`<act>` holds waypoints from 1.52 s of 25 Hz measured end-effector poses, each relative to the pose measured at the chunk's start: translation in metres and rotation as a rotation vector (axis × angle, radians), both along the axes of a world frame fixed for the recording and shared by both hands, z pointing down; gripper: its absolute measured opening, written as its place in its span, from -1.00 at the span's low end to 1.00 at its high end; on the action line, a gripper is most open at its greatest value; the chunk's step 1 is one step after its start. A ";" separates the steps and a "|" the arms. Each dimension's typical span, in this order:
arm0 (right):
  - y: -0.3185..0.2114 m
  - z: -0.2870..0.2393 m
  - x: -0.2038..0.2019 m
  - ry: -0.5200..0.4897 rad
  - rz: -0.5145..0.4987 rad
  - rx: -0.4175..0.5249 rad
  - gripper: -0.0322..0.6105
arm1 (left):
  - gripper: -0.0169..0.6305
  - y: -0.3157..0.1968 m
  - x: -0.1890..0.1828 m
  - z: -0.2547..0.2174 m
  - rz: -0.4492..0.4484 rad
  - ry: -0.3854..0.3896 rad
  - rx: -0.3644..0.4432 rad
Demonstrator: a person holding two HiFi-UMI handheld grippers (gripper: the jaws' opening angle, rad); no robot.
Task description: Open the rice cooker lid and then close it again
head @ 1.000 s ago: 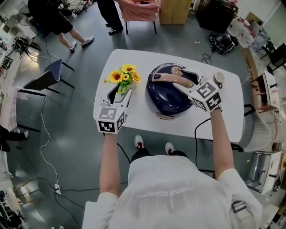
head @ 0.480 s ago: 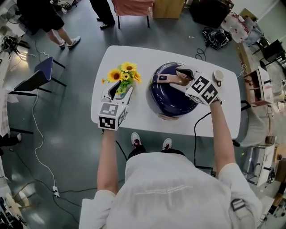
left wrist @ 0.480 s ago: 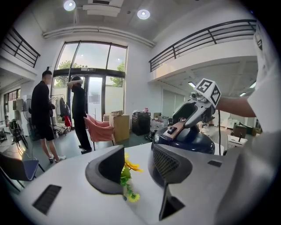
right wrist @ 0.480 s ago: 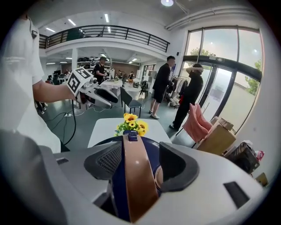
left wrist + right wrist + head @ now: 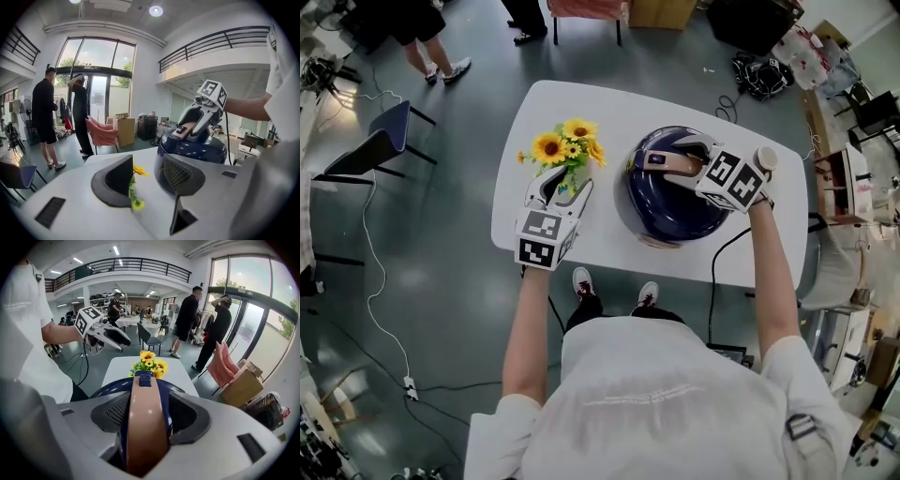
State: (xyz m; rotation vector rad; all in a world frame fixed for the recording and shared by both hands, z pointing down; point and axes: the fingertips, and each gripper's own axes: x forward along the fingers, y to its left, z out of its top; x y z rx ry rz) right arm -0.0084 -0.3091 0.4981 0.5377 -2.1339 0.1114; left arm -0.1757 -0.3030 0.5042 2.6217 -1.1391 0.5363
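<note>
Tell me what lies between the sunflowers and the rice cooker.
Nothing but a narrow strip of bare white table separates the sunflowers from the rice cooker; the head view shows it.

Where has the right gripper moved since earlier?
Yes. The right gripper swung from the dark blue rice cooker's near-right rim to its right side, away from the person. Jaws, just closing slightly, straddle the tan handle.

bare table (image 5: 609, 105) behind sunflowers (image 5: 565, 150), narrow free lane between sunflowers and rice cooker (image 5: 670, 204), rice cooker fills table's right half, small round object (image 5: 764, 157) at far right corner, cord (image 5: 711, 291) hanging off near edge
</note>
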 end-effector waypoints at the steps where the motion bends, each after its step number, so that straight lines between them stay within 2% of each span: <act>1: 0.001 0.002 -0.001 0.009 -0.008 -0.008 -0.07 | -0.27 0.001 0.001 0.001 0.002 0.002 -0.003; 13: 0.006 0.013 -0.002 0.050 -0.052 -0.086 -0.26 | -0.27 0.005 -0.005 0.009 -0.024 0.015 -0.022; 25: 0.005 0.012 -0.001 0.046 -0.044 -0.063 -0.26 | -0.27 0.009 -0.006 0.005 -0.040 0.008 -0.012; 38: 0.001 -0.025 0.015 -0.091 -0.023 -0.016 -0.26 | -0.27 0.004 0.000 -0.024 -0.085 -0.010 0.044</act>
